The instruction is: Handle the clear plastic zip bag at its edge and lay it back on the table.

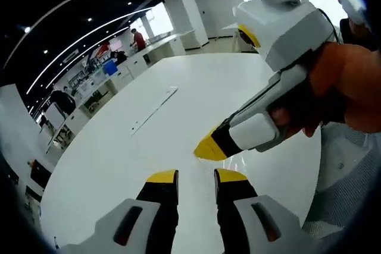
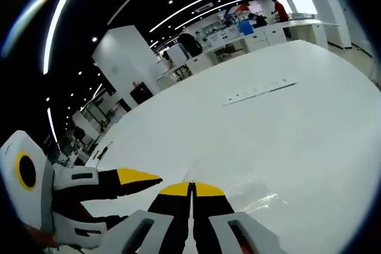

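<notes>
Left claw (image 1: 196,178): hovering over the white tabletop (image 1: 119,147), its yellow-tipped jaws standing a little apart with bare tabletop showing between them; it is gripping nothing.
Right claw (image 2: 191,187): its jaws are pressing together at the tips; whether a thin film edge is caught between them I cannot tell. In the left gripper view it is reaching in from the right (image 1: 209,147), a hand (image 1: 339,87) wrapping its handle, its tip just ahead of the left claw's jaws.
Zip bag (image 2: 262,197): a faint glossy, creased patch is lying on the tabletop just to the right of the right claw's tips; I am judging this to be the clear bag, though its outline is too faint to trace.
Progress: the bag seems to be lying flat or nearly so, so the laying-down is looking close to finished; releasing and drawing the claws away would be what is remaining.
Open room: ahead of both claws the tabletop is running broad and bare up to a thin strip (image 2: 260,92) lying well apart.
Edges: the tabletop rim is curving far beyond the strip, with counters and people past it.
</notes>
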Tool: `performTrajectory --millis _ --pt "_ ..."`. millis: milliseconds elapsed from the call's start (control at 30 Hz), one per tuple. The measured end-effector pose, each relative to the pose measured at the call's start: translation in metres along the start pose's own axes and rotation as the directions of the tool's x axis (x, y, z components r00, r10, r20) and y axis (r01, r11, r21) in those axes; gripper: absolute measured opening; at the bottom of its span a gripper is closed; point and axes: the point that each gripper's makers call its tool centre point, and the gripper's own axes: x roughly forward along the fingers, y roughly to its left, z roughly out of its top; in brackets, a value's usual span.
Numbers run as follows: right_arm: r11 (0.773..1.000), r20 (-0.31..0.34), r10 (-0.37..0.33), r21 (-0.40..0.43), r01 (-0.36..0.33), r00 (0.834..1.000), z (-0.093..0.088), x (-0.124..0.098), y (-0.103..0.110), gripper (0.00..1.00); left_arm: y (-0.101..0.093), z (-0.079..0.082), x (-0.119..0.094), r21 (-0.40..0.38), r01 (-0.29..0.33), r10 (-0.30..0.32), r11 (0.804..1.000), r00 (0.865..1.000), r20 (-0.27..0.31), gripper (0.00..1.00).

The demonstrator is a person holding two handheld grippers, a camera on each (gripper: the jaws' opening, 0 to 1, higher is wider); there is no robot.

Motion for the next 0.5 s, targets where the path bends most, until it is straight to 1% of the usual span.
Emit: performTrajectory --millis 67,100,133,233,267,300,333,433,500 --pt "1.0 0.0 -0.001 -0.001 0.001 1.0 -0.001 -0.002 0.001 0.0 -0.003 0.0 -0.002 -0.015 -0.004 0.004 1.0 1.0 -0.011 0.2" --pt "1.0 -0.001 0.0 0.0 0.0 1.0 -0.002 -0.003 0.001 0.0 -0.004 -0.002 -0.004 -0.024 -0.02 0.02 1.0 1.0 -0.018 0.19" --pt "1.0 -0.001 0.0 0.0 0.0 1.0 -0.002 -0.003 0.002 0.0 -0.002 -0.004 -0.004 -0.023 -0.038 0.037 0.999 0.999 -0.034 0.17" --pt "1.0 -0.002 0.003 -0.001 -0.003 1.0 -0.003 -0.003 0.002 0.0 0.003 -0.008 0.002 -0.041 -0.048 0.046 0.998 0.998 -0.045 0.11" --pt "1.0 -0.002 0.004 -0.001 -0.004 1.0 -0.003 -0.003 0.002 0.0 0.004 -0.009 0.003 -0.035 -0.056 0.054 0.998 0.997 -0.052 0.08" --pt "1.0 -0.003 0.005 -0.002 -0.005 1.0 -0.003 -0.003 0.003 0.0 0.006 -0.011 0.001 -0.028 -0.063 0.061 0.998 0.996 -0.059 0.02" --pt "1.0 -0.004 0.006 -0.001 -0.006 1.0 -0.003 -0.003 0.003 0.0 0.007 -0.011 0.0 -0.031 -0.063 0.061 0.998 0.996 -0.061 0.0" --pt "1.0 -0.005 0.008 -0.003 -0.008 1.0 -0.005 -0.004 0.005 0.0 0.011 -0.012 0.003 -0.029 -0.07 0.068 0.997 0.996 -0.061 0.0" --pt "1.0 -0.006 0.009 -0.002 -0.009 1.0 -0.005 -0.003 0.004 0.0 0.016 -0.011 0.003 -0.016 -0.087 0.086 0.996 0.994 -0.061 0.0"
